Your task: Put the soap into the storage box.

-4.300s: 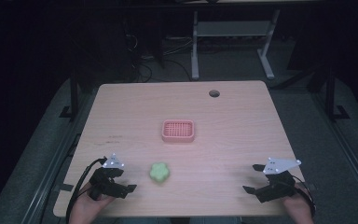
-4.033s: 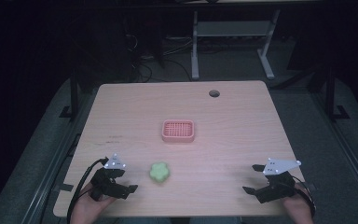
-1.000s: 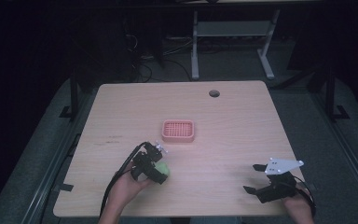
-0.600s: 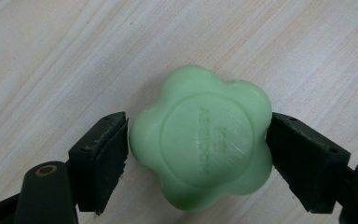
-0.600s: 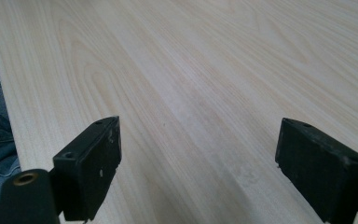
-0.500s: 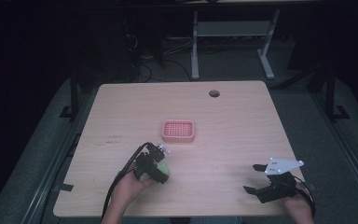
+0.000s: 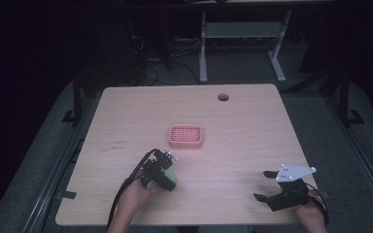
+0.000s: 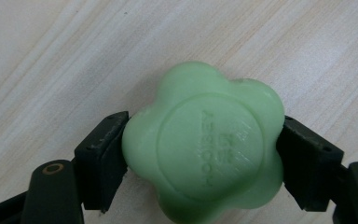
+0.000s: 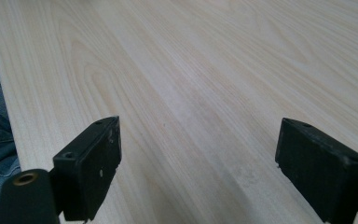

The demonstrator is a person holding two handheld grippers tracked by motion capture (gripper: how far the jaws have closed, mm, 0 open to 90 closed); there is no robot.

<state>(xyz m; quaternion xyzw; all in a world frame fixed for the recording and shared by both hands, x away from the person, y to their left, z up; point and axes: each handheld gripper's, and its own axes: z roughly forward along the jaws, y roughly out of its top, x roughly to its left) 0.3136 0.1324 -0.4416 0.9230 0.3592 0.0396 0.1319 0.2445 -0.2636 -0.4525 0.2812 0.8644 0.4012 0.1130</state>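
A green flower-shaped soap (image 8: 204, 148) is clamped between the left gripper's (image 7: 161, 174) fingers near the worktop's (image 7: 252, 121) front edge; the right gripper's (image 7: 273, 187) fingers are spread wide.

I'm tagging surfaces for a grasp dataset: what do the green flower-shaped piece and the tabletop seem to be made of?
Green flower-shaped bar: probably soap, waxy matte, with embossed lettering and soft rounded lobes. Pale wooden tabletop: wood or wood-look laminate, smooth, streaked with long grain lines.
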